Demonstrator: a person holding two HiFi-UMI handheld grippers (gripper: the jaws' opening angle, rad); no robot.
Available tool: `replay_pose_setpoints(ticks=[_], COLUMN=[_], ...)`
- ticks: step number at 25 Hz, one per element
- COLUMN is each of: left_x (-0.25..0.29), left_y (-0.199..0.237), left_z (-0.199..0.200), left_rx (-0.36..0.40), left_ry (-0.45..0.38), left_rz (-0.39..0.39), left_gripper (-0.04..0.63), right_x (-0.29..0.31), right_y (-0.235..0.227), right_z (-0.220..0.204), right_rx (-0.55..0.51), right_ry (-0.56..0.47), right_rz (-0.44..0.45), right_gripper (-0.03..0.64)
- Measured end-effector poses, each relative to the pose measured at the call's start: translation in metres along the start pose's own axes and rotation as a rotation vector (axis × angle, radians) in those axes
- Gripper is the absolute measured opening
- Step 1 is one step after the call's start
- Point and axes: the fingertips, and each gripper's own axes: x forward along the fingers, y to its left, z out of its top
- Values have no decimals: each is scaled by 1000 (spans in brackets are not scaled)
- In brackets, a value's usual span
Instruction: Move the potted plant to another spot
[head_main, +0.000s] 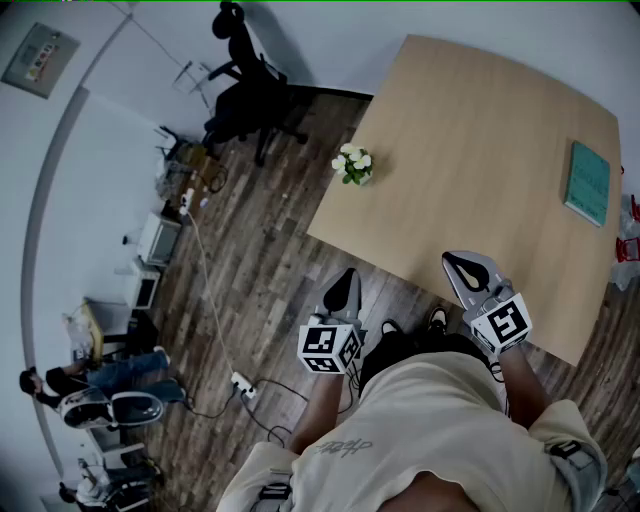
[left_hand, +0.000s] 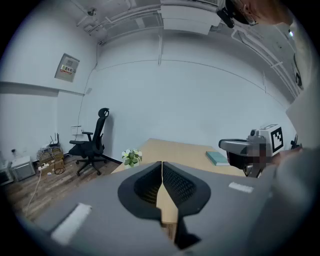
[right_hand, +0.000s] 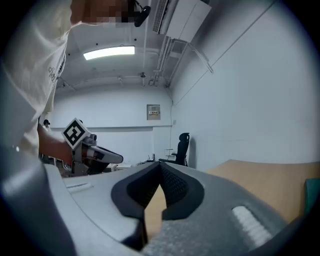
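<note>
- Head view: from above the person, steeply down onto the table (head_main: 480, 150).
- Left gripper view: low across the table; shares the potted plant (left_hand: 132, 157), at 11 o'clock, with the head view.
- Right gripper view: low, level, office chair (right_hand: 182, 147) far at 1 o'clock.

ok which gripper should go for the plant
Left, probably. The plant sits near the left edge of the table, ahead of the left gripper and showing in its view; the right gripper is farther off and its view misses it. Both are shut.

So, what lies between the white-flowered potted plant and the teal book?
Only bare wooden tabletop between potted plant and teal book; head view shows it.
</note>
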Motion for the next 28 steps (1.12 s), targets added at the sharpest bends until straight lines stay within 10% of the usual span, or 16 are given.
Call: replay_pose_setpoints(ticks=[9, 13, 17, 28], left_x=[4, 6, 5, 15], left_y=[2, 9, 8, 2], left_z=[15, 17, 23, 25], left_rx=[3, -5, 10, 6], left_ry=[-30, -35, -61, -58], left_rz=[9, 36, 42, 45], left_gripper=[46, 295, 383, 421], right_x=[2, 4, 1, -2], right_y=[-17, -18, -22, -29], right_z=[11, 16, 14, -3], right_rx=[5, -18, -4, 26], right_ry=[-46, -55, -51, -36], right_rz=[-20, -10, -23, -9], right_gripper=[2, 2, 2, 2])
